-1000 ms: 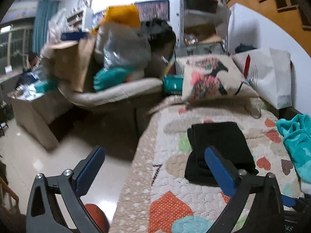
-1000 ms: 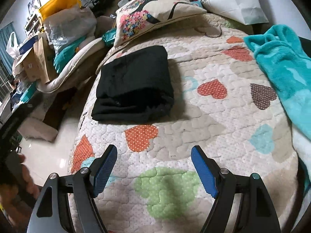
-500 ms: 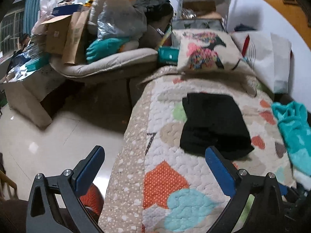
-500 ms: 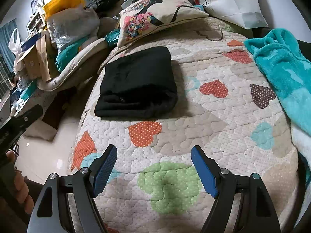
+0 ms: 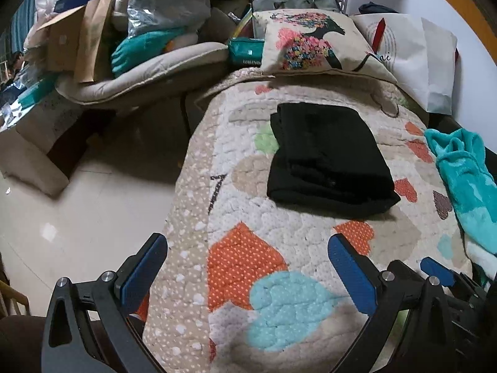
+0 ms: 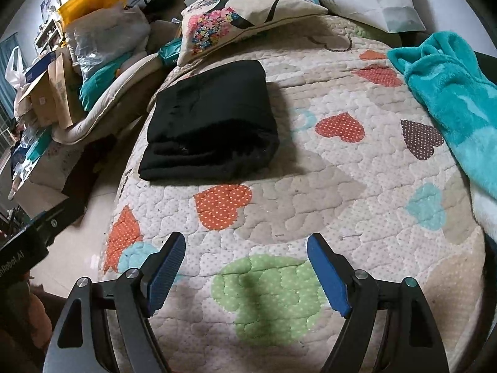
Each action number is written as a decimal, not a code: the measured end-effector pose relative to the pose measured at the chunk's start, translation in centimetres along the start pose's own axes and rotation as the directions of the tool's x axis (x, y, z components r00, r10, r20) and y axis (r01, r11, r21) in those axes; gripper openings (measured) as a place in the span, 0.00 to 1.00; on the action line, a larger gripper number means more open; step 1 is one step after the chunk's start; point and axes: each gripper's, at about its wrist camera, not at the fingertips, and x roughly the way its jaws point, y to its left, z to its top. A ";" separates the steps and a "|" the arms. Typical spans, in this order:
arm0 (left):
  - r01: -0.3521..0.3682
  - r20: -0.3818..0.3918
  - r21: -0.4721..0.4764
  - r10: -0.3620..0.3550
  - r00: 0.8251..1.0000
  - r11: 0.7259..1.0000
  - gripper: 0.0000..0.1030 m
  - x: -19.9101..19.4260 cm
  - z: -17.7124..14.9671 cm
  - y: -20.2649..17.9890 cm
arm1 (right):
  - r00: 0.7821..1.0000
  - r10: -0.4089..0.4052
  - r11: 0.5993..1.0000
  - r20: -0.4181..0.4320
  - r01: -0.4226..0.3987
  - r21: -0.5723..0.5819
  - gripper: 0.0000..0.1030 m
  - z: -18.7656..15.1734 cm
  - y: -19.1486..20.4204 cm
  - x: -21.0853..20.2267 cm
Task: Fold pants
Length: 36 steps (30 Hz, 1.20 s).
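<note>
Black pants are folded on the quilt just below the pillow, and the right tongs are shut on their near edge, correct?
Not quite. The black pants do lie folded on the quilt below the pillow, but the right wrist view shows the right tongs open, short of them, holding nothing.

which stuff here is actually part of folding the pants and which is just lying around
Part of the job:
- black pants, folded into a neat stack on the heart-print quilt
- left gripper and right gripper, both open and holding nothing

Just lying about:
- teal fleece blanket
- floral cushion
- white paper bag
- cardboard boxes
</note>
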 end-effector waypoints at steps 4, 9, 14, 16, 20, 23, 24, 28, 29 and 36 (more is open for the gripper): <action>0.010 -0.008 0.009 -0.010 1.000 1.000 1.00 0.1 -0.2 -0.3 | 1.000 -0.007 1.000 0.010 0.007 -0.015 0.83 0.0 0.2 -0.1; 0.020 -0.015 0.028 -0.019 1.000 0.999 1.00 0.2 -0.3 -0.6 | 1.000 -0.016 0.999 0.022 0.017 -0.039 0.84 0.0 0.6 -0.4; 0.021 -0.017 0.029 -0.021 1.000 0.999 1.00 0.2 -0.4 -0.7 | 1.000 -0.018 0.999 0.024 0.019 -0.037 0.84 0.0 0.6 -0.5; 0.023 -0.019 0.028 -0.023 1.000 0.999 1.00 0.2 -0.4 -0.7 | 0.999 -0.020 0.999 0.025 0.021 -0.035 0.84 0.1 0.5 -0.5; 0.031 -0.032 0.021 -0.030 0.999 0.999 1.00 0.4 -0.5 -0.6 | 0.999 -0.020 0.999 0.025 0.021 -0.036 0.84 0.0 0.5 -0.5; 0.034 -0.037 0.018 -0.033 0.999 0.999 1.00 0.5 -0.4 -0.6 | 0.999 -0.021 0.999 0.025 0.021 -0.035 0.84 0.0 0.5 -0.5; 0.036 -0.039 0.016 -0.035 0.999 0.999 1.00 0.5 -0.4 -0.5 | 0.999 -0.021 0.999 0.026 0.022 -0.035 0.84 0.0 0.5 -0.5; 0.041 -0.050 0.008 -0.040 0.998 0.999 1.00 0.7 -0.4 -0.4 | 0.999 -0.021 0.999 0.025 0.022 -0.034 0.84 0.1 0.5 -0.5; 0.043 -0.054 0.006 -0.043 0.998 0.999 1.00 0.8 -0.4 -0.4 | 0.999 -0.022 0.999 0.026 0.023 -0.035 0.84 0.1 0.5 -0.5; 0.051 -0.077 -0.005 -0.051 0.996 0.999 1.00 1.2 -0.5 -0.3 | 0.999 -0.022 0.999 0.023 0.023 -0.035 0.85 0.0 0.4 -0.5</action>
